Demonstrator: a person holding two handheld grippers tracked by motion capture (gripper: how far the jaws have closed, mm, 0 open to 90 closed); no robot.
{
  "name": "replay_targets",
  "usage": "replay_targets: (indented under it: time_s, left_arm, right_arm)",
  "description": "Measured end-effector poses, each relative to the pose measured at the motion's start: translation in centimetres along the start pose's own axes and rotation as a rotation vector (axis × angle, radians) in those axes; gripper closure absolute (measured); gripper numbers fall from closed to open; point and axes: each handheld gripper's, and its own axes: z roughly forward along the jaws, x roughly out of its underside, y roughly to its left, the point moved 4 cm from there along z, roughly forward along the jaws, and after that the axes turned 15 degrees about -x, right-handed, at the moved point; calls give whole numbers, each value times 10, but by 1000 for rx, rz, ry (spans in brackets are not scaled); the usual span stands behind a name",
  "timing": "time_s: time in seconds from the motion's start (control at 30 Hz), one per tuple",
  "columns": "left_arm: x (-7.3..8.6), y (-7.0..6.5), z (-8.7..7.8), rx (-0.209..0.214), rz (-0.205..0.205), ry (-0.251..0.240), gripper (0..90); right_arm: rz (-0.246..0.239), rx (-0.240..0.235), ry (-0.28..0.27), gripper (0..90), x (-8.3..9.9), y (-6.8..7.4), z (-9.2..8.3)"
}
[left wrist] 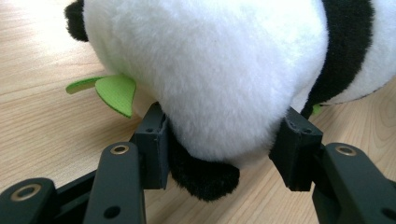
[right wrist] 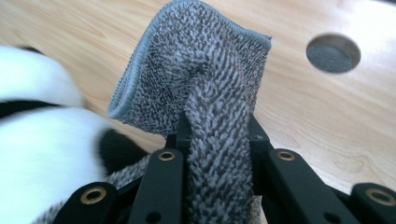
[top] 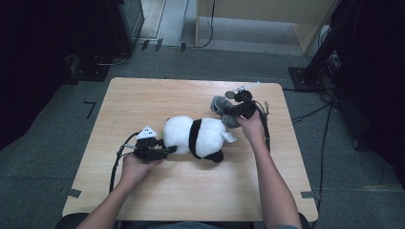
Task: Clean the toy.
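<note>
Two grippers, L to R: left gripper (top: pixel 168 150) jaws clamped on black-and-white plush panda (top: pixel 198 137) lying mid light wooden table (top: pixel 143 98); right gripper (top: pixel 228 113) jaws pinching bunched grey microfibre cloth (right wrist: pixel 205 79), just beside panda's far end.

plush panda (left wrist: pixel 210 70) | pinched between black jaws | green leaf (left wrist: pixel 116 92) beside | wooden table (left wrist: pixel 42 135)
</note>
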Motion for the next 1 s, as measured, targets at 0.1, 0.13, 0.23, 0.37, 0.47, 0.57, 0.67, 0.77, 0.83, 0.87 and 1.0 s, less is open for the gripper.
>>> replay_targets:
  time_s: [0.1, 0.13, 0.23, 0.37, 0.47, 0.57, 0.67, 0.77, 0.83, 0.87, 1.0]
  left_arm:
    - [0, 0, 0, 1, -1, -1, 457]
    - [0, 0, 0, 2, -2, -1, 457]
    - [0, 0, 0, -1, 3, -2, 457]
    - [-1, -1, 0, -1, -2, -4, 456]
    - [-1, -1, 0, -1, -1, -3, 456]
    - [-1, -1, 0, -1, -1, -4, 455]
    - [-1, 0, 0, -1, 1, -5, 455]
    - [-1, -1, 0, -2, 1, -5, 454]
    - [-1, -1, 0, -3, 1, -2, 454]
    - [-1, 0, 0, -3, 1, -1, 455]
    - [0, 0, 0, -3, -6, 13, 454]
  right_arm:
    - [-60, -8, -38, 754, -15, 20, -13]
    - [-79, -13, -49, 753, -21, 27, -17]
    - [-137, -32, -60, 754, -35, 53, -22]
    - [-210, -83, -56, 753, -50, 95, -17]
    - [-237, -146, -56, 752, -56, 119, -6]
    - [-266, -189, -36, 752, -58, 142, 10]
    - [-291, -231, -4, 749, -56, 164, 30]
    - [-305, -256, 14, 749, -52, 176, 47]
    - [-304, -263, 42, 749, -47, 178, 60]
    - [-296, -261, 67, 749, -42, 178, 68]
    - [-272, -263, 98, 745, -29, 168, 83]
